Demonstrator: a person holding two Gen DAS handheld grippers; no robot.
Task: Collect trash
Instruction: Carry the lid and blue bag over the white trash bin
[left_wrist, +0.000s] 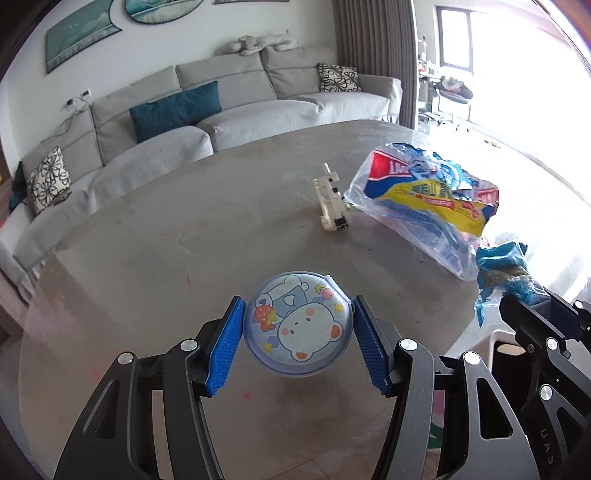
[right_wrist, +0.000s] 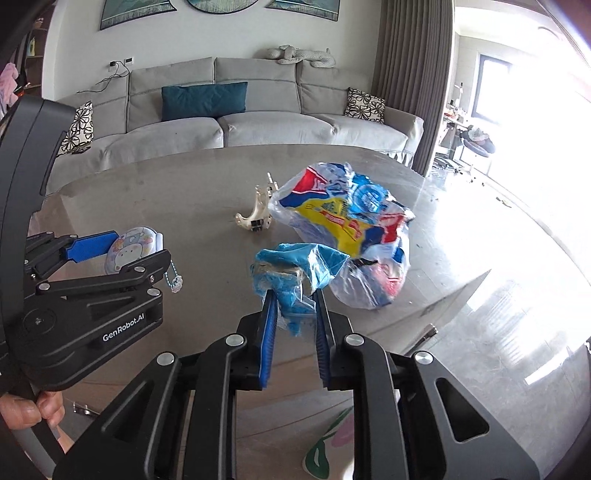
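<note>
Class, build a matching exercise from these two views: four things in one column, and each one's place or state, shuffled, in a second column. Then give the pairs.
Things:
1. round case
2. blue wrapper
3. printed bag
4. teal cushion

Places:
A. on the sofa
B. lying on the table
C. in the right claw
D. in the left claw

Pairs: 1-D, 2-C, 3-B, 4-A

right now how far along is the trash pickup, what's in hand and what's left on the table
No bin or finished pile is in view, so nothing looks put away yet. In hand: the left hand-held gripper clamps a round cartoon case, and the right hand-held gripper pinches a crumpled blue wrapper. Left on the table: the printed plastic bag and a small cream toy.
</note>
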